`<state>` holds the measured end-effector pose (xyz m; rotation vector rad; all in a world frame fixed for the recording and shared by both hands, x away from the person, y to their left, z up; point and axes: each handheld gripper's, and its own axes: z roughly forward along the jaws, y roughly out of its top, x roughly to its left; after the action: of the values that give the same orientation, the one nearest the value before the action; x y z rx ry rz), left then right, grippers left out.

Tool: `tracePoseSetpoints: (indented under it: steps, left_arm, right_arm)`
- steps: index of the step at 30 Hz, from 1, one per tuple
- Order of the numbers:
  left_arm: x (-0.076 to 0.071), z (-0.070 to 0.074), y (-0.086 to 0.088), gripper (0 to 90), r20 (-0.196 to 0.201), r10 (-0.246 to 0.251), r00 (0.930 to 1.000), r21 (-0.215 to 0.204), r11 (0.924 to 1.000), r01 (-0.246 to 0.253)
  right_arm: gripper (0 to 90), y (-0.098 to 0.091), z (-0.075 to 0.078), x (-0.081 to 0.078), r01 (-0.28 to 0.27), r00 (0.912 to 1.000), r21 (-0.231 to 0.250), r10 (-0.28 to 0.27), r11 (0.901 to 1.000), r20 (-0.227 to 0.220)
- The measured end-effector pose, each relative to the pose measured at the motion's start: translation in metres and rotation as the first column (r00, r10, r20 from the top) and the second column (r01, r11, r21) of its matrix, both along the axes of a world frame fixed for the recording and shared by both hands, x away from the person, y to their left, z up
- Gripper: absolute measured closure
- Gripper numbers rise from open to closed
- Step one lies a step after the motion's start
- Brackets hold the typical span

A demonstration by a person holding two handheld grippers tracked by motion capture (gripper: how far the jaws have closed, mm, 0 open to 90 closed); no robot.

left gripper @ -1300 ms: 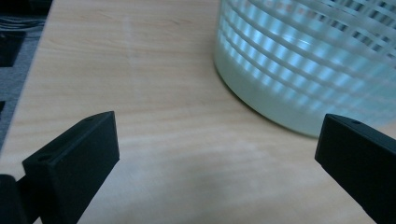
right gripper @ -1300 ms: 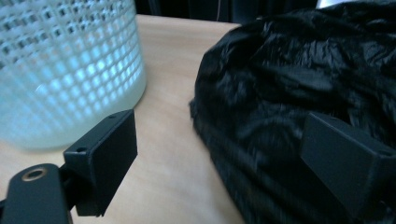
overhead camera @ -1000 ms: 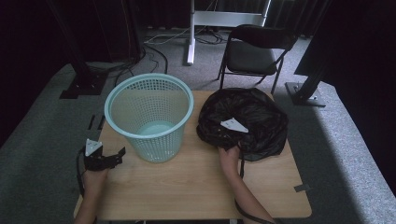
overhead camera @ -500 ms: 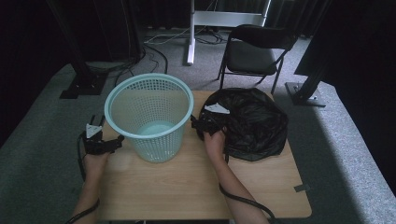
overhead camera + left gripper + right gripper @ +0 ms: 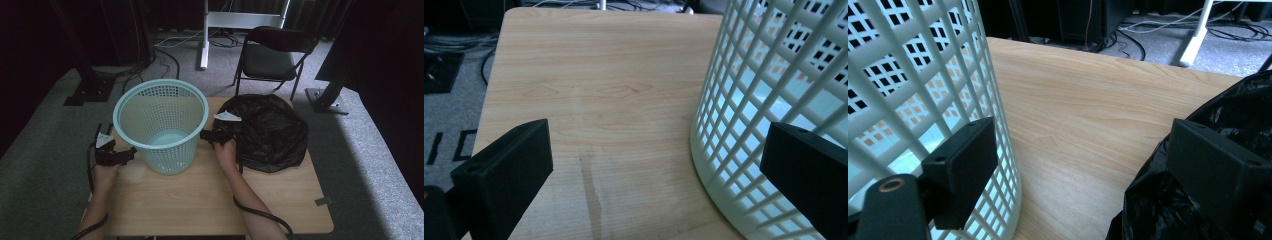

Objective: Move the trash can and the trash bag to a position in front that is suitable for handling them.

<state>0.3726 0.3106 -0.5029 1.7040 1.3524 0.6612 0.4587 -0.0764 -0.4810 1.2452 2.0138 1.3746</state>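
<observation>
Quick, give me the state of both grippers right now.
Left gripper: open, holding nothing, beside the basket.
Right gripper: open, holding nothing, between the basket and the black bag.

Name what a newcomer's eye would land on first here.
The pale green lattice basket stands upright on the left half of the wooden table. Right of it lies a crumpled black plastic bag. The left tool and right tool flank the basket, both open.
</observation>
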Motion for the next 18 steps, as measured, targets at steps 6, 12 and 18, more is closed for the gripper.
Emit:
tracePoseSetpoints:
  steps: [6,12,18]
  left_arm:
    - [-0.003,0.001,-0.009,0.8,0.010,-0.013,0.9999,0.019,0.9997,0.013]
    - [-0.011,0.001,-0.018,0.8,0.008,-0.050,0.9987,0.014,0.9986,0.050]
    - [-0.019,0.004,-0.029,0.8,-0.004,-0.097,0.9952,0.047,0.9941,0.098]
  right_arm:
    - [16.8,-0.007,0.001,-0.006,-0.008,0.9999,0.001,0.008,1.0000,-0.008]
    - [16.8,-0.020,0.002,-0.020,-0.026,0.9997,-0.010,0.026,0.9996,-0.004]
    - [16.8,-0.038,0.004,-0.041,-0.041,0.9992,-0.033,0.041,0.9986,-0.002]
